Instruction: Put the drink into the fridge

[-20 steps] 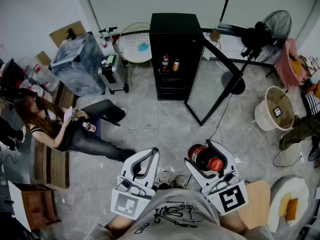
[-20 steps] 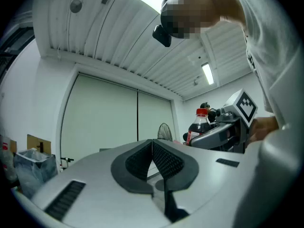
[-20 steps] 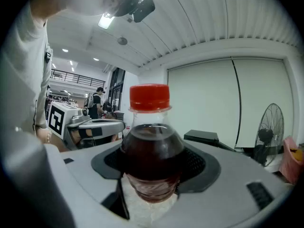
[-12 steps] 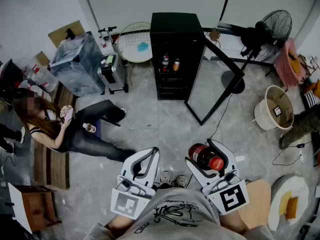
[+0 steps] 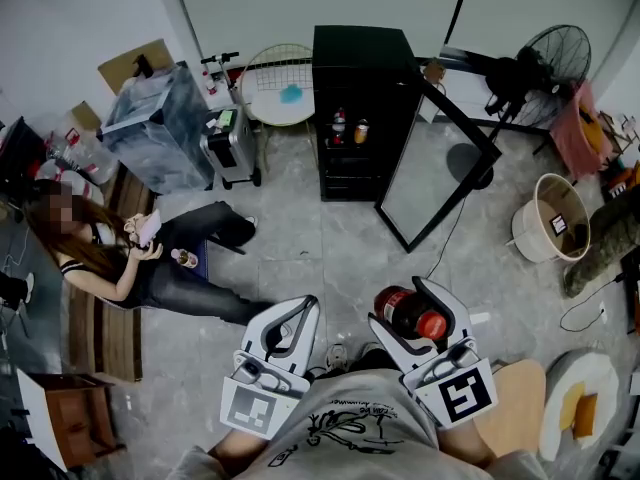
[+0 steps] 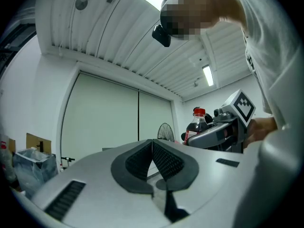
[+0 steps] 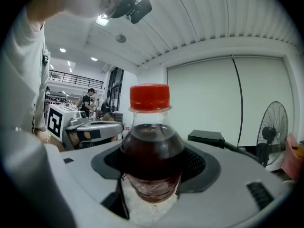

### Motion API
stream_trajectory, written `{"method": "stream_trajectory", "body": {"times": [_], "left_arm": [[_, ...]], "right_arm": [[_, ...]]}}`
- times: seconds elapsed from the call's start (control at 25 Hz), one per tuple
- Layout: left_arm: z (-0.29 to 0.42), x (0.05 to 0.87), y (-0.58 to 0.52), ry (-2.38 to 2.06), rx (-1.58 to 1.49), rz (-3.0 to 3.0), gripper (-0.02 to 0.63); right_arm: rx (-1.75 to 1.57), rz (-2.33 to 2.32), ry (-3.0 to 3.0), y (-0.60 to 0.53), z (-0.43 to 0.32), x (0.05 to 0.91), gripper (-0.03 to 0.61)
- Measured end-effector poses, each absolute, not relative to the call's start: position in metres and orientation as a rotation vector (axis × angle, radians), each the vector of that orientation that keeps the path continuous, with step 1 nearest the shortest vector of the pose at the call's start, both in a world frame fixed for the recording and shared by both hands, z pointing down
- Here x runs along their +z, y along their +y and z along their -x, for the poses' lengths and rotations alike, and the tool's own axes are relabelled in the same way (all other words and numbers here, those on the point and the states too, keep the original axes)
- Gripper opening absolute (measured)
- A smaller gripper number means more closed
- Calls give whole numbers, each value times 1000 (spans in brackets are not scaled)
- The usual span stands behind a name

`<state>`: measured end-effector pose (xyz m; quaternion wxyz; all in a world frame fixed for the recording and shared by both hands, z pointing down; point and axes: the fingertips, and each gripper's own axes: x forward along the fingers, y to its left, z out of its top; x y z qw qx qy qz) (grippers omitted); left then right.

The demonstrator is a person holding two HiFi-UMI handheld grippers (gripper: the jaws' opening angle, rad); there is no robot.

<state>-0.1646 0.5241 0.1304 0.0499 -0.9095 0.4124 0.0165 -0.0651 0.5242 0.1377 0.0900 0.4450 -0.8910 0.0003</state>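
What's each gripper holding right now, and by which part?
Right gripper: the cola bottle, clamped round its upper body, below the red cap. Left gripper: nothing, jaws shut.

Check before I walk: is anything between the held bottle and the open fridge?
Nothing visible blocks it. Bare floor lies between the bottle in the right gripper and the fridge, whose door stands open; a thin cable lies right of that path.
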Motion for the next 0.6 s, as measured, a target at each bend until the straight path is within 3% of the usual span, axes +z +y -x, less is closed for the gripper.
{"method": "stream_trajectory", "body": {"times": [0.6], "left_arm": [[158,128,488,1276,63,2761,21]], "right_arm": [[-1,-1345,-2675,481,58,132,311]]}}
